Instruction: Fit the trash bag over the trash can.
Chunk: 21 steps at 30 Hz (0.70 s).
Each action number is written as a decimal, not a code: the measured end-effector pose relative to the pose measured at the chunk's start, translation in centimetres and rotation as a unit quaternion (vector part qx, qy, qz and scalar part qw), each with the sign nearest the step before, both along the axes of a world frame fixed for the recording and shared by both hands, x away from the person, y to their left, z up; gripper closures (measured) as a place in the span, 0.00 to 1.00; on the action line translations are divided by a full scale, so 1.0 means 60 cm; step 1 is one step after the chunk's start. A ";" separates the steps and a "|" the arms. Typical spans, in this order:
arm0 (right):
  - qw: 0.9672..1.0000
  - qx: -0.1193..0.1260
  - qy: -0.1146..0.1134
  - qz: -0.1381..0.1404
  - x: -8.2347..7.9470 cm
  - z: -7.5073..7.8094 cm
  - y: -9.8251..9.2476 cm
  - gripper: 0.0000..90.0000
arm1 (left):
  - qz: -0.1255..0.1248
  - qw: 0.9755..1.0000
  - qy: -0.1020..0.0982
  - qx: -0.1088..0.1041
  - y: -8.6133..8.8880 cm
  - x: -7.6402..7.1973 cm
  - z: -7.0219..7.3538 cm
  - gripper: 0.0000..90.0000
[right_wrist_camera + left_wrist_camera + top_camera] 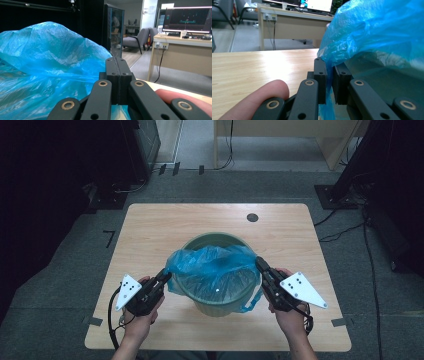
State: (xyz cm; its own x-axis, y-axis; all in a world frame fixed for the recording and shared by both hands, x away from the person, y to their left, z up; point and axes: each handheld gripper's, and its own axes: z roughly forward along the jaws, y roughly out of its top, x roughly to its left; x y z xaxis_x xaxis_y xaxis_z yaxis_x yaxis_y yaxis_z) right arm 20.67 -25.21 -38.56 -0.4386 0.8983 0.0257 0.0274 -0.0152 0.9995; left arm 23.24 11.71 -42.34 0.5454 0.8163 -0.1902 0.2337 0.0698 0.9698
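High view: crinkled translucent blue bag point(212, 262) over green bin point(216, 301), left gripper point(166, 275) and right gripper point(260, 265) each clamped on its edge

Grey carpet floor point(60, 285) all round the light wooden table point(150, 235) — dim on the left. Beyond, a pale desk point(185, 50) carries a lit monitor point(186, 20), and a grey armchair point(140, 37) sits further back.

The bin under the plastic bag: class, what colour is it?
The bin is green, lined with a blue bag. The high view shows it best.
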 end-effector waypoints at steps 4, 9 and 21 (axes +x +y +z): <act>0.999 -0.005 0.032 -0.006 0.022 -0.003 0.000 1.00 | 0.011 1.000 0.017 0.010 -0.014 0.012 0.003 0.93; 0.998 0.017 0.055 -0.033 0.049 -0.018 -0.007 1.00 | 0.015 0.999 0.027 0.010 -0.023 0.027 0.003 0.94; 0.992 0.035 0.118 -0.025 0.099 -0.040 -0.008 1.00 | -0.004 0.994 0.107 -0.003 -0.041 0.072 -0.003 0.96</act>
